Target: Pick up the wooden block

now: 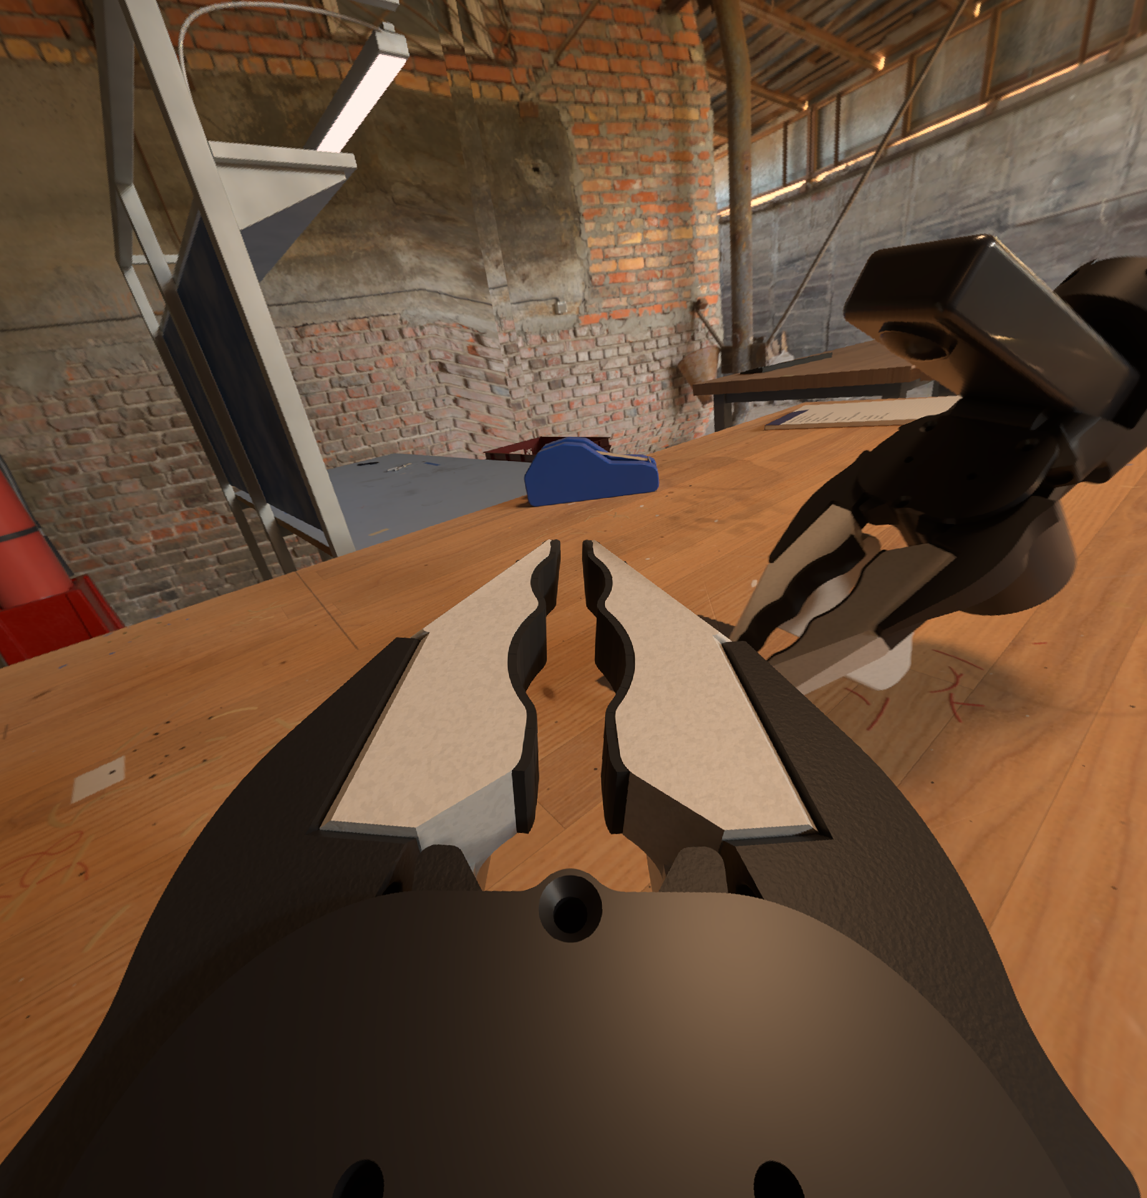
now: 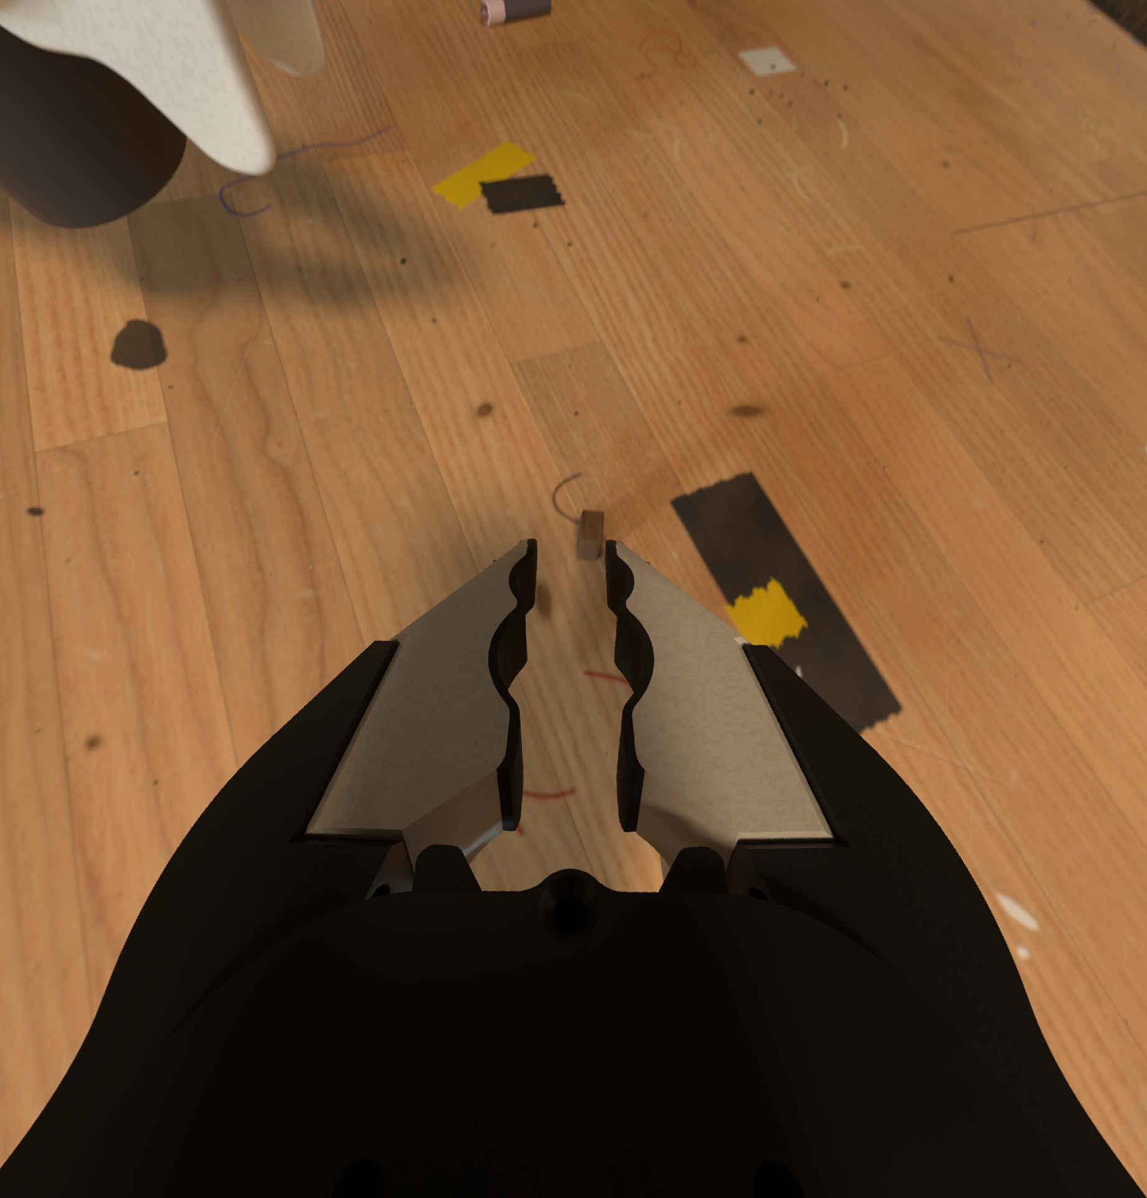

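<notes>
The wooden block (image 2: 589, 535) is a small tan cuboid standing on the wooden table (image 2: 298, 518). In the right wrist view it lies just beyond my right gripper's (image 2: 570, 548) fingertips, closer to the right finger. That gripper is open with a modest gap and holds nothing. It also shows in the left wrist view (image 1: 752, 638), angled down at the table. My left gripper (image 1: 570, 551) hovers over the table with its fingers almost together and nothing between them. Part of it shows at the top left of the right wrist view (image 2: 104, 97). The block does not show in the left wrist view.
A black tape strip (image 2: 784, 603) with a yellow patch lies right of the block. Yellow and black tape pieces (image 2: 493, 178) lie farther off. A blue object (image 1: 590, 478) sits at the far table edge. A metal frame with a dark panel (image 1: 233, 389) and a red extinguisher (image 1: 7, 518) stand at left.
</notes>
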